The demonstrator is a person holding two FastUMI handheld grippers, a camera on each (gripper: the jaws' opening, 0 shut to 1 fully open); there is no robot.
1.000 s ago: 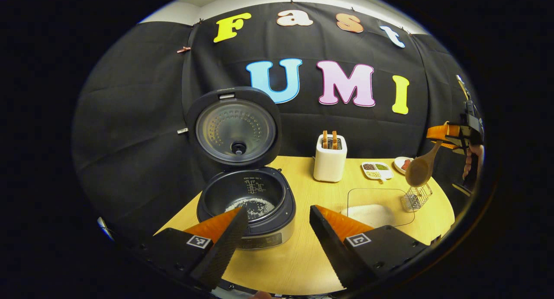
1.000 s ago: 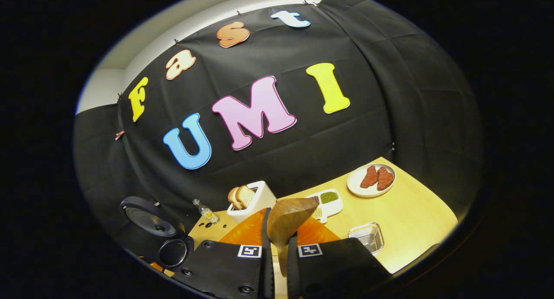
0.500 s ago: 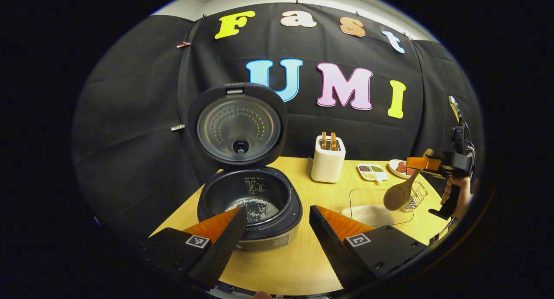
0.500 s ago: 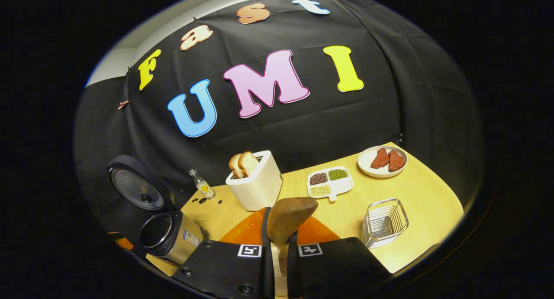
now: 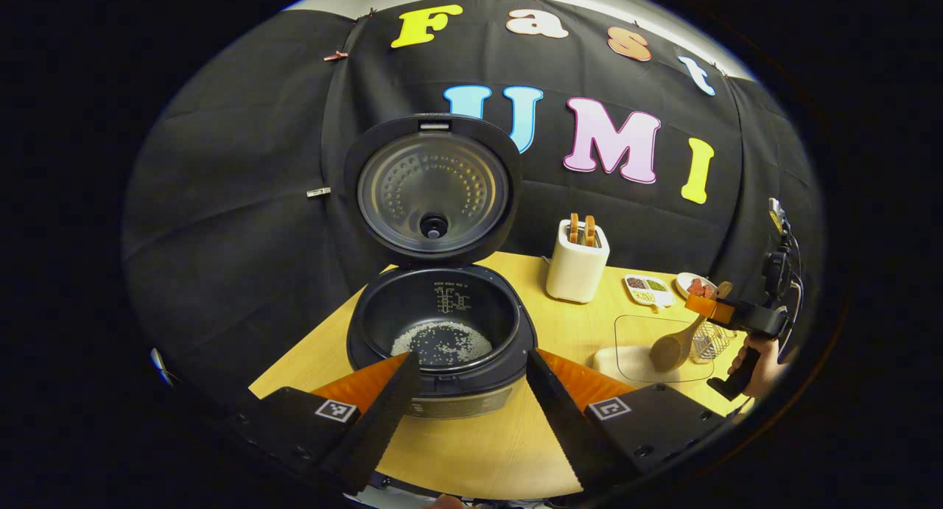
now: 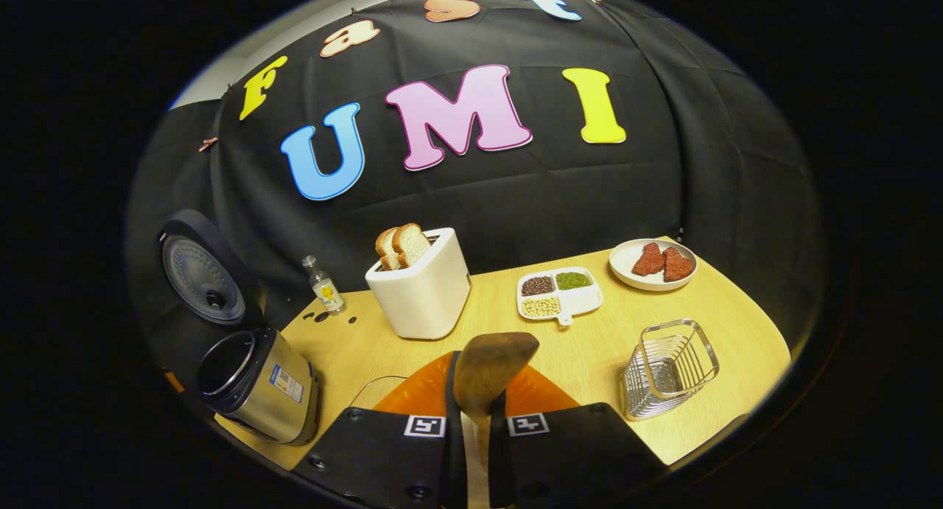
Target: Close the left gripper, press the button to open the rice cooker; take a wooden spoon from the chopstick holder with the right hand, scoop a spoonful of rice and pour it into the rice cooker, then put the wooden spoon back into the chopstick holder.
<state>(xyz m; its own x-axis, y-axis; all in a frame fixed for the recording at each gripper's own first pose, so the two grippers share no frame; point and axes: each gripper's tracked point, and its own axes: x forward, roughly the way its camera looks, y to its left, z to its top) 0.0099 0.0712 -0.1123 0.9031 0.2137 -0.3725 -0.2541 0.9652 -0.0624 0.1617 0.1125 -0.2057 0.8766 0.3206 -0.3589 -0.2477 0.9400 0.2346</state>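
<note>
The rice cooker (image 5: 442,325) stands with its lid (image 5: 433,188) up and a little rice on the pot's bottom. My left gripper (image 5: 470,358) hangs open just in front of it, holding nothing. At the far right my right gripper (image 5: 726,311) is shut on the wooden spoon (image 5: 672,349), whose bowl hangs low over the clear rice container (image 5: 648,339). The wire chopstick holder (image 5: 711,339) stands beside it. In the right gripper view the spoon (image 6: 490,365) sticks up between the fingers of the right gripper (image 6: 475,420), with the holder (image 6: 670,369) to the right and the cooker (image 6: 254,376) far left.
A white toaster (image 6: 421,288) with bread stands mid-table, a small bottle (image 6: 323,284) to its left. A divided dish of beans (image 6: 560,295) and a plate with meat (image 6: 652,262) lie at the back right. A hand (image 5: 759,358) holds the right gripper's handle.
The right gripper has come down with the spoon, from above the holder to low over the rice container. The left gripper has drawn nearer the cooker and stays open.
</note>
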